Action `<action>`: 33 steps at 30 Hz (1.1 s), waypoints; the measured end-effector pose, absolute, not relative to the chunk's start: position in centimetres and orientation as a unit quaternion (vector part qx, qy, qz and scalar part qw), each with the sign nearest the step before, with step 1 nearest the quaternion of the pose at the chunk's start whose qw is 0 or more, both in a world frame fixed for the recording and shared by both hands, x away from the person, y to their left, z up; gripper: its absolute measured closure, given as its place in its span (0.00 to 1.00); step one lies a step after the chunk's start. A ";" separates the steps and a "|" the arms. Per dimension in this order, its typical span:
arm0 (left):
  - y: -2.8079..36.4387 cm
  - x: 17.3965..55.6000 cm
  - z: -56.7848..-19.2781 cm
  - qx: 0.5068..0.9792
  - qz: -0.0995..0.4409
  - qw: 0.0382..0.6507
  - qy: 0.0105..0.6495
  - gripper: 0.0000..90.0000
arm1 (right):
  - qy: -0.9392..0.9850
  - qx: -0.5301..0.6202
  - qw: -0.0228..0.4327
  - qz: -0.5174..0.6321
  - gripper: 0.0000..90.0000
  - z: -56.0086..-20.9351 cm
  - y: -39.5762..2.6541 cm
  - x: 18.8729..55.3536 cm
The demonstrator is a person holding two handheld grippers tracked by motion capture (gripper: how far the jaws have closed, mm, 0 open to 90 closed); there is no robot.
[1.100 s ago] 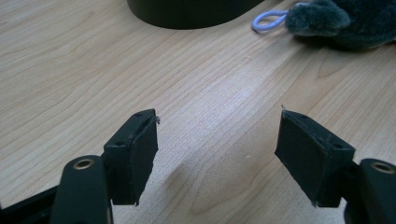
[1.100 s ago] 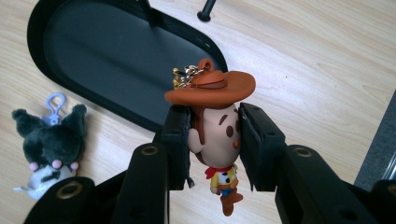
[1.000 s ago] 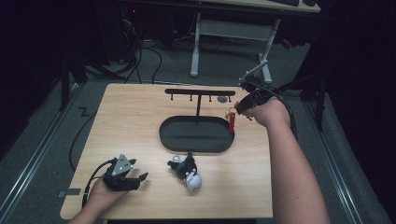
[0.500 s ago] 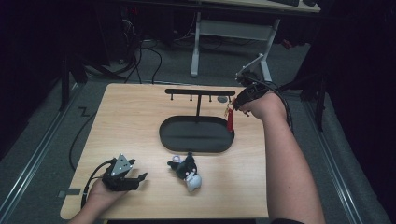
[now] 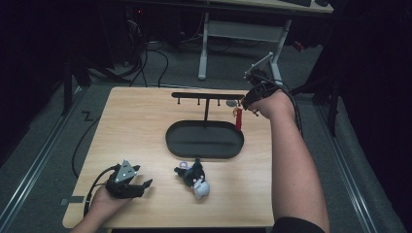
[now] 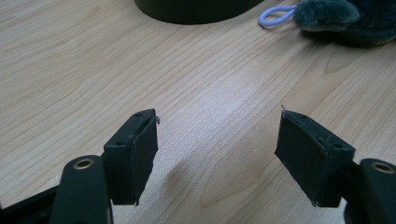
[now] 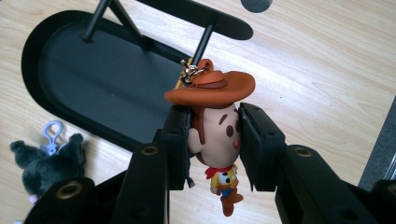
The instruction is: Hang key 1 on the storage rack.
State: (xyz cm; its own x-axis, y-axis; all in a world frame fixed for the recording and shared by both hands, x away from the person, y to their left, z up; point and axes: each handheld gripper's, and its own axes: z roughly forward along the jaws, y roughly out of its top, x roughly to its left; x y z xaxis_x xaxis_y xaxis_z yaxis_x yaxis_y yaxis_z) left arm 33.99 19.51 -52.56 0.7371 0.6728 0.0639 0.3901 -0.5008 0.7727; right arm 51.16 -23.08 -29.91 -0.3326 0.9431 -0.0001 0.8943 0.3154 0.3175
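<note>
A cowboy keychain figure (image 7: 215,135), smooth and round-headed with a brown hat, is clamped by its head between the pads of the right hand-held gripper (image 7: 214,140) at the far right, beside the black metal hanger rack (image 5: 206,97). The left hand-held gripper (image 6: 217,149) is held released over the wood-grain desk (image 5: 141,131).

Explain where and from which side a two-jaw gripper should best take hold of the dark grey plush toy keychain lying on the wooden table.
Grip the dark grey plush toy keychain across its soft body, coming down from above. It lies flat on the wooden table in front of the black oval tray, so its sides are free. Its lilac clip loop lies flat and thin, probably harder to pinch.
</note>
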 end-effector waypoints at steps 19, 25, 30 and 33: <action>19.5 34.0 -52.6 0.850 0.181 0.385 0.312 0.33 | 0.794 0.590 0.078 0.124 0.73 -34.1 -24.4 52.1; 19.4 34.0 -52.7 0.852 0.180 0.382 0.310 0.33 | 0.795 0.590 0.070 0.124 0.72 -35.6 -24.3 52.4; 19.4 34.0 -52.7 0.851 0.180 0.383 0.311 0.33 | 0.796 0.588 0.061 0.132 0.72 -37.0 -24.1 52.6; 19.4 34.0 -52.7 0.852 0.179 0.381 0.311 0.33 | 0.794 0.590 0.058 0.134 0.71 -37.7 -24.2 52.6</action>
State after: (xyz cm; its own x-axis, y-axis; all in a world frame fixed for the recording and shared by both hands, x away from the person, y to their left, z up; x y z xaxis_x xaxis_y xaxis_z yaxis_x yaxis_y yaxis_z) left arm 34.02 19.40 -52.69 0.7423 0.6665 0.0684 0.3931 -0.5159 0.7612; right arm 52.65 -24.24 -37.68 -0.2964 0.9527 0.0665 0.9218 0.2672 0.2807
